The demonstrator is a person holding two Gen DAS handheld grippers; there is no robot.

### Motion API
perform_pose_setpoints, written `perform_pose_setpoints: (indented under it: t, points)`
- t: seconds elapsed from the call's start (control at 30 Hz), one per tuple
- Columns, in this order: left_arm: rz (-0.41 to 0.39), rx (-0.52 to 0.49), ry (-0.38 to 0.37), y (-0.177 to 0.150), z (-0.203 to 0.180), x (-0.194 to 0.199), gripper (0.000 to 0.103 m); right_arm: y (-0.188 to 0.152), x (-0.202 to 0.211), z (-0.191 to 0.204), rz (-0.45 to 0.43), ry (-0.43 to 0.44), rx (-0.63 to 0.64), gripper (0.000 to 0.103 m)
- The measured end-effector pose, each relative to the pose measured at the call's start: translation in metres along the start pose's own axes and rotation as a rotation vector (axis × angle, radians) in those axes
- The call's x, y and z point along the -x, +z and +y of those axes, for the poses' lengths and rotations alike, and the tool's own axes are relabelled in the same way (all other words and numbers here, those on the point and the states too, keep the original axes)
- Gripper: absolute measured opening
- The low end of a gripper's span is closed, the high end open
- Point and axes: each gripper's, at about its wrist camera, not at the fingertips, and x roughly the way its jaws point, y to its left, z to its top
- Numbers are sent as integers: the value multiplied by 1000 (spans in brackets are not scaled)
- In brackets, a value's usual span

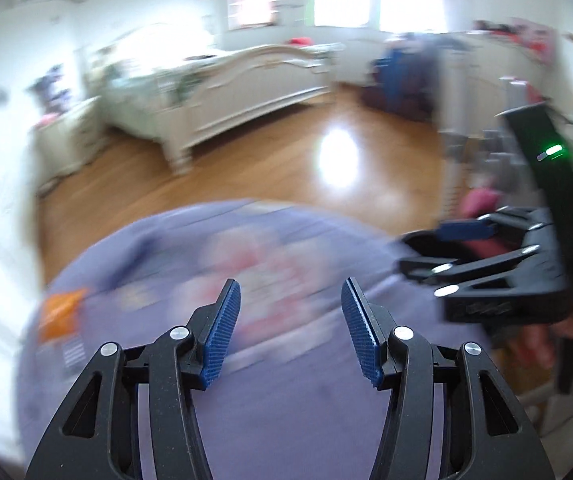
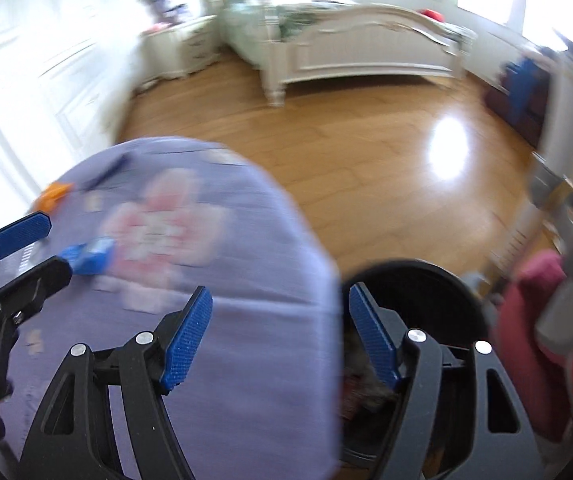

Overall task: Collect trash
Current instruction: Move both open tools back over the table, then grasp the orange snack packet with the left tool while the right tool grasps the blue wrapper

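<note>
I am looking over the purple-clothed worktop [image 2: 246, 360], largest item. Black bin [image 2: 414, 292] is sitting just beside its right edge, scraps lying inside. Blue wrapper [image 2: 92, 258] and orange wrapper [image 1: 62, 312] are lying on the cloth, blurred. My left gripper [image 1: 290, 320] and right gripper [image 2: 280, 332] are hovering, fingers wide, gripping nothing.

Left gripper [image 1: 290, 320] hangs over a purple-covered surface [image 1: 286, 420], jaws apart with nothing between them. Orange wrapper [image 1: 60, 312] lies at the surface's left edge, blurred. Right gripper [image 1: 438, 256] sits at right; white bed [image 1: 246, 92] stands on wood floor [image 1: 286, 172] beyond.
</note>
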Motion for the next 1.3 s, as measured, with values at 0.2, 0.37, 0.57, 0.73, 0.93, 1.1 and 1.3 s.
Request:
perform_pose_setpoints:
  t: [0.2, 0.37, 0.57, 0.73, 0.93, 1.1, 1.3]
  points:
    - [45, 180, 190, -44, 116, 23, 53, 16, -20, 93, 18, 121, 143, 71]
    - [69, 213, 223, -70, 155, 35, 53, 17, -43, 153, 63, 158, 257, 71]
    - [82, 272, 187, -88, 175, 30, 53, 12, -72, 183, 117, 121, 380, 70]
    - [79, 319, 159, -93, 185, 22, 53, 13, -82, 187, 159, 137, 405, 0]
    - [54, 283, 175, -57, 201, 4, 53, 12, -61, 168, 152, 154, 378, 0]
    - [121, 265, 186, -22, 223, -43, 66, 14, -44, 158, 156, 200, 372, 1]
    - [258, 238, 164, -19, 237, -106, 54, 26, -35, 147, 151, 234, 340, 7]
